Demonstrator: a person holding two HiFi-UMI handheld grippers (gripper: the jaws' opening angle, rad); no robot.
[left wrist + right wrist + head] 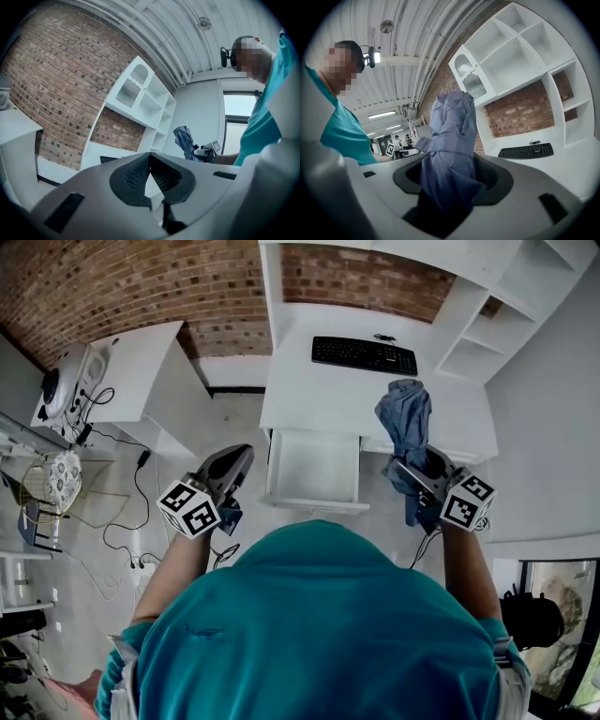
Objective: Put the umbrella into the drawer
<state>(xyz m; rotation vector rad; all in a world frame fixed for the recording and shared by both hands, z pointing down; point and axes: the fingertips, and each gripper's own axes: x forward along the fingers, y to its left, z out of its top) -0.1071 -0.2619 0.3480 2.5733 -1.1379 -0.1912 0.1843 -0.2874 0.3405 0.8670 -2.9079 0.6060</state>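
umbrella (405, 423), seemingly soft and light, was held over the surface (319, 395) right of the open drawer (312, 468), head view. left hand-held gripper (150, 158) view: jaws were together, empty. right hand-held gripper (451, 183) view: jaws clamped its bunched fabric; the stiffer shaft inside likely offered a surer hold.

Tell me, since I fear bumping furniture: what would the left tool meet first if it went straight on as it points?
Probably the white desk, near the left side of its open drawer: the left tool, shut and empty, aims just right of the keyboard. Depth is unclear.
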